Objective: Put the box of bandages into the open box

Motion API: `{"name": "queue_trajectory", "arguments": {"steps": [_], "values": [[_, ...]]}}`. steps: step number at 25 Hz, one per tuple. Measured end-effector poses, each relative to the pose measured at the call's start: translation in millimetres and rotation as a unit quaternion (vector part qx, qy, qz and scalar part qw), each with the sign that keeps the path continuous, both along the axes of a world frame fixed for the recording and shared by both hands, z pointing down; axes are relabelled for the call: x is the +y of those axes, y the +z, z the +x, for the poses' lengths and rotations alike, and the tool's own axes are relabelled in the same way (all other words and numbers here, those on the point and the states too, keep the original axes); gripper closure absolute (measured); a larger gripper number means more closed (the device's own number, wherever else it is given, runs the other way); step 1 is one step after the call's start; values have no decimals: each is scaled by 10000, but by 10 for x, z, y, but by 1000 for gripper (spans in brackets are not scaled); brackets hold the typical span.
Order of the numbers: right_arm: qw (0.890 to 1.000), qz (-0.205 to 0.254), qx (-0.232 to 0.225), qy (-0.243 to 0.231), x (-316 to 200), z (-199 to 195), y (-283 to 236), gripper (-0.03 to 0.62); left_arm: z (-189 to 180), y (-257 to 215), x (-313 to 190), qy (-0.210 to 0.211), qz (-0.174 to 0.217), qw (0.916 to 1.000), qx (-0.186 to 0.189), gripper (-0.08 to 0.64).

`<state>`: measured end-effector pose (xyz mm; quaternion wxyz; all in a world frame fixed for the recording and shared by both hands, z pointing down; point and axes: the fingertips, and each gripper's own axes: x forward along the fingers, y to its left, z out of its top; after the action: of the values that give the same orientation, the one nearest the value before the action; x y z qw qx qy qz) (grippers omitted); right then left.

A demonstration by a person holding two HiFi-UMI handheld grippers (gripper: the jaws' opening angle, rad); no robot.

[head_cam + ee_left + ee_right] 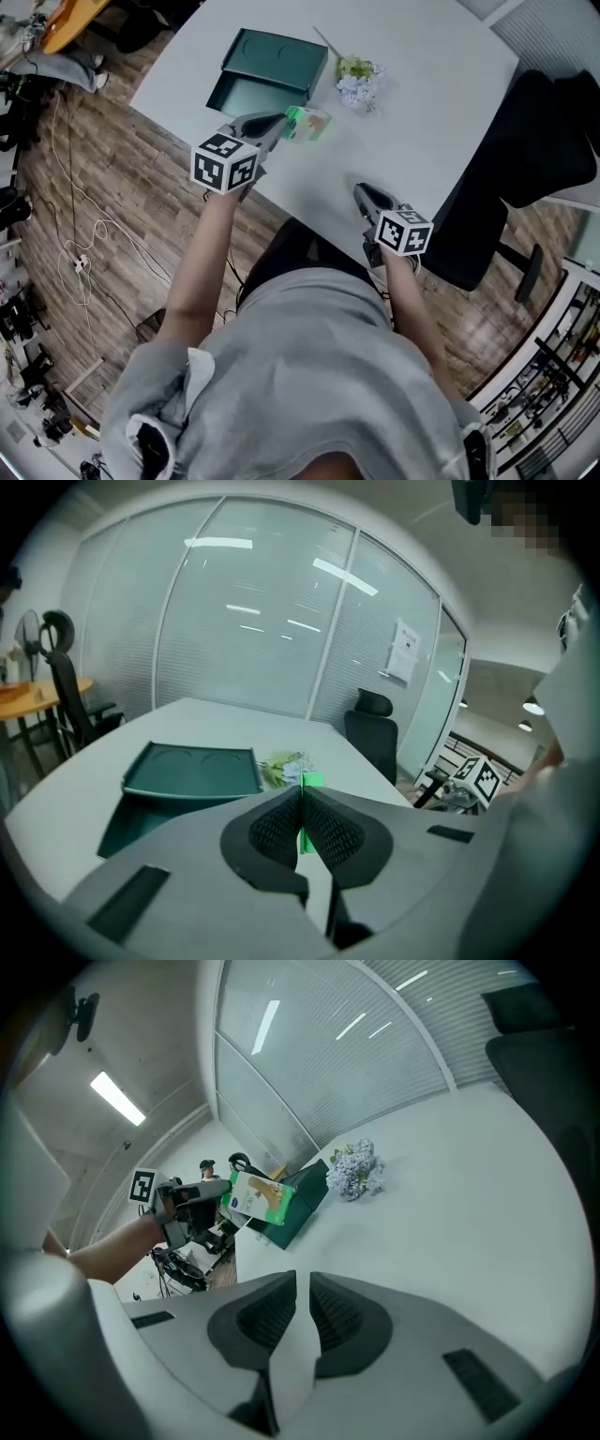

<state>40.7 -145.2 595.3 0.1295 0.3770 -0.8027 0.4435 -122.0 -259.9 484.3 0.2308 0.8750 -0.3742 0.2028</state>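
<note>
The right tongs [302,1279] hang over the white counter [450,1194], jaws a narrow slit apart with nothing between them. Farther off sits a dark green open box [302,1206]. At its left edge the left tongs [220,1194] grip a green-and-white cardboard bandage box [258,1198] in the air. A crumpled pale bundle [354,1170] lies just right of the open box.

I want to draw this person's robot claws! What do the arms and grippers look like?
Both the left gripper and right gripper are grey plastic with pointed jaws lined with dark, bumpy pads. Each carries a white cube printed with black square patterns. The person wears a grey top, and its sleeves leave the forearms bare.
</note>
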Motion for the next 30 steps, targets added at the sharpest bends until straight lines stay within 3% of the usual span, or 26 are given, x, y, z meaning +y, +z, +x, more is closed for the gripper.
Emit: {"name": "queue_trajectory", "arguments": {"steps": [5, 10, 17, 20, 21, 24, 26, 28, 30], "values": [[9999, 82, 65, -62, 18, 6, -25, 522, -579, 64, -312, -610, 251, 9955, -686, 538], [9999, 82, 96, -43, 60, -2, -53, 522, -765, 482, -388, -815, -98, 9911, -1049, 538], [9999, 141, 49, -11, 68, -25, -108, 522, -556, 563, -351, -661, 226, 9920, -1053, 531], [9998, 199, 8, -26, 82, -62, -178, 522, -522, 519, -340, -680, 350, 9920, -1002, 393], [9997, 228, -8, -25, 69, -69, -201, 522, -515, 485, -353, -719, 409, 9919, -964, 377], [9991, 415, -35, 2, -6, -74, -314, 522, -494, 339, -363, -734, 655, 9902, -987, 392], [9977, 679, -55, 40, -80, -69, -456, 524, -483, 187, -329, -759, 874, 9890, -921, 449], [9944, 1045, -138, 101, -169, -60, -662, 526, -458, 12, -268, -777, 1032, 9892, -687, 529], [9888, 1471, -136, 191, -262, -29, -908, 529, -420, -192, -197, -813, 1203, 9888, -351, 538]]}}
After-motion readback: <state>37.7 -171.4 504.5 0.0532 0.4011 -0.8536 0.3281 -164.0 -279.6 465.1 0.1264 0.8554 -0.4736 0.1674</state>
